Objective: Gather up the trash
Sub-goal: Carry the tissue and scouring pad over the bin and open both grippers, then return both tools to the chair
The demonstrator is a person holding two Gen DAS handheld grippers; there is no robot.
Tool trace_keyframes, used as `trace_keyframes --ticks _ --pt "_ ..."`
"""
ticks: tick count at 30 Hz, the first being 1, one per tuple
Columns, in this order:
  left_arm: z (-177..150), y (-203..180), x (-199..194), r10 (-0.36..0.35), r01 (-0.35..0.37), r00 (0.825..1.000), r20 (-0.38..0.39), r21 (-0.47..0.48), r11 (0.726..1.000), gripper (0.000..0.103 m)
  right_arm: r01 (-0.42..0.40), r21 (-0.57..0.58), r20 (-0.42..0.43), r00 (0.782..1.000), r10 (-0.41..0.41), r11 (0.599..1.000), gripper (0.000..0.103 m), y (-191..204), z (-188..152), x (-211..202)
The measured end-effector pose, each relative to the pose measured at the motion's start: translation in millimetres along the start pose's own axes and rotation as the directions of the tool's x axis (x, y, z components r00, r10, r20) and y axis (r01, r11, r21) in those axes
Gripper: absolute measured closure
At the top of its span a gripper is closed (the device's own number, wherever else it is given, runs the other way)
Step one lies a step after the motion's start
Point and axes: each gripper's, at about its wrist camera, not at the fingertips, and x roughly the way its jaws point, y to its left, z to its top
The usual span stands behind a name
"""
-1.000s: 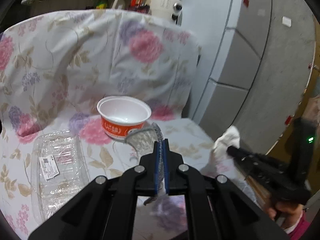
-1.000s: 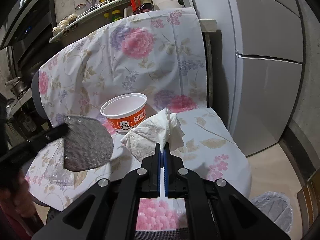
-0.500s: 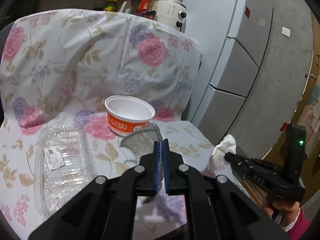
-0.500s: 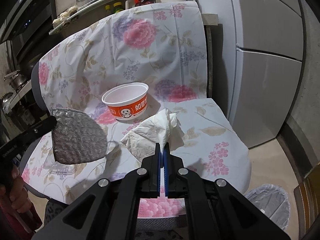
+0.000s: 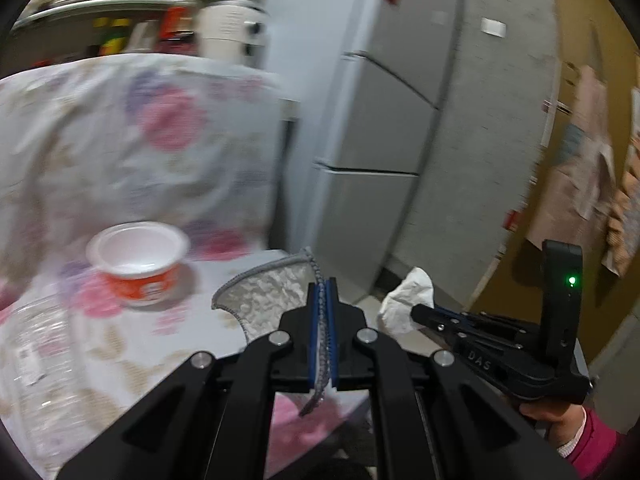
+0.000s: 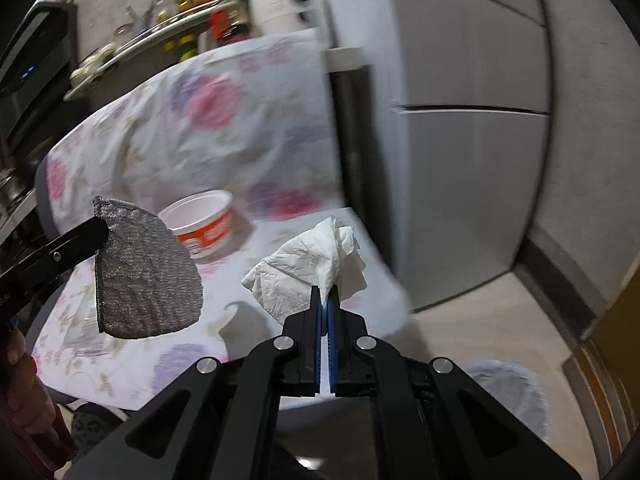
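Change: you have swung both tools to the right since a second ago; the flowered seat now sits left of your jaws and the background smears with the turn.
Left gripper (image 5: 321,304): jaws clamped on the silver mesh cloth (image 6: 140,268), which hangs clear of the seat.
Right gripper (image 6: 325,308): jaws clamped on the crumpled white tissue (image 6: 312,260), also lifted off the seat.
Meaning: you hold both pieces and look to be carrying them away; a lined trash bin (image 6: 506,390) shows on the floor, below and right of the right jaws, and seems the likely drop.
Left behind: the orange instant-noodle bowl (image 5: 138,260), empty and upright, far left of the left jaws; the clear plastic clamshell tray (image 5: 36,364) nearer you, at the left edge. Both are yet to be collected.
Surface: a chair covered in a floral cloth (image 5: 132,152), draped over seat and back.
Room: a grey two-door refrigerator (image 6: 472,152) just right of the chair; a white appliance (image 6: 286,4) and bottles on a shelf behind; pale tiled floor.
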Motion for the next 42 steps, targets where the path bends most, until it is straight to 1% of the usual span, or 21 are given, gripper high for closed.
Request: trace_keyframes --ticks 3,4,6,9,10,13,16,20,22,24,27,31,32,33,34,35,36,37,38,40,42 --pt "1 -36 21 -0.087 0.088 0.996 -0.016 0.049 0.995 0.1 0.075 0.032 0.014 0.997 -0.075 0.997 0.1 -33 -7 -18" --pt "0 -50 30 -0.126 0.127 0.992 -0.025 0.065 0.99 0.1 0.103 0.044 0.015 0.994 -0.104 0.994 0.1 -45 -10 -25" --pt "-3 -72 40 -0.174 0.177 0.984 -0.039 0.086 0.981 0.1 0.151 0.068 0.013 0.988 -0.152 0.986 0.1 -67 -18 -36" --pt "-11 -105 58 -0.248 0.254 0.966 -0.067 0.111 0.961 0.1 0.215 0.108 0.0 0.976 -0.217 0.971 0.1 -99 -32 -52" --pt "-15 -117 66 -0.277 0.286 0.957 -0.084 0.112 0.952 0.1 0.238 0.121 -0.007 0.971 -0.239 0.964 0.1 -110 -38 -57" --pt "-30 -140 88 -0.317 0.332 0.939 -0.131 0.124 0.935 0.1 0.287 0.151 -0.023 0.958 -0.287 0.946 0.1 -133 -55 -67" --pt "-47 -159 109 -0.336 0.362 0.924 -0.18 0.137 0.922 0.1 0.326 0.176 -0.052 0.945 -0.322 0.929 0.1 -151 -77 -69" --pt "-70 -175 138 -0.332 0.374 0.909 -0.253 0.142 0.916 0.1 0.34 0.211 -0.127 0.939 -0.319 0.916 0.1 -174 -108 -53" --pt "-79 -179 152 -0.326 0.376 0.899 -0.291 0.137 0.916 0.1 0.338 0.233 -0.161 0.938 -0.307 0.912 0.1 -183 -119 -42" --pt "-87 -180 163 -0.31 0.369 0.895 -0.32 0.144 0.918 0.1 0.334 0.244 -0.181 0.938 -0.296 0.91 0.1 -189 -126 -34" --pt "-92 -182 176 -0.298 0.364 0.892 -0.339 0.149 0.919 0.1 0.322 0.266 -0.204 0.94 -0.273 0.909 0.1 -200 -135 -17" --pt "-95 -181 193 -0.288 0.357 0.885 -0.365 0.137 0.924 0.099 0.312 0.305 -0.255 0.937 -0.238 0.9 0.1 -212 -144 7" --pt "-95 -181 196 -0.285 0.355 0.883 -0.373 0.135 0.925 0.099 0.311 0.308 -0.264 0.936 -0.233 0.899 0.095 -213 -144 11" --pt "-95 -180 198 -0.281 0.353 0.882 -0.378 0.134 0.926 0.097 0.309 0.313 -0.275 0.935 -0.226 0.898 0.095 -214 -144 15" --pt "-94 -179 199 -0.281 0.352 0.881 -0.381 0.13 0.927 0.091 0.314 0.315 -0.287 0.931 -0.225 0.896 0.095 -214 -145 18" --pt "-94 -176 200 -0.284 0.353 0.88 -0.38 0.123 0.928 0.085 0.318 0.316 -0.291 0.929 -0.228 0.894 0.09 -216 -146 19" --pt "-92 -175 198 -0.282 0.349 0.883 -0.375 0.122 0.929 0.07 0.326 0.315 -0.293 0.927 -0.235 0.891 0.079 -217 -146 20" --pt "-91 -172 197 -0.283 0.345 0.889 -0.361 0.119 0.931 0.063 0.334 0.315 -0.294 0.924 -0.243 0.888 0.072 -218 -146 20" --pt "-90 -170 196 -0.284 0.343 0.89 -0.357 0.114 0.932 0.063 0.338 0.316 -0.29 0.924 -0.249 0.886 0.062 -219 -146 19" --pt "-88 -167 196 -0.278 0.335 0.891 -0.358 0.105 0.936 0.063 0.353 0.319 -0.284 0.921 -0.266 0.879 0.061 -220 -144 15" --pt "-85 -163 193 -0.269 0.322 0.897 -0.35 0.102 0.941 0.063 0.359 0.328 -0.268 0.922 -0.278 0.874 0.061 -221 -141 7"
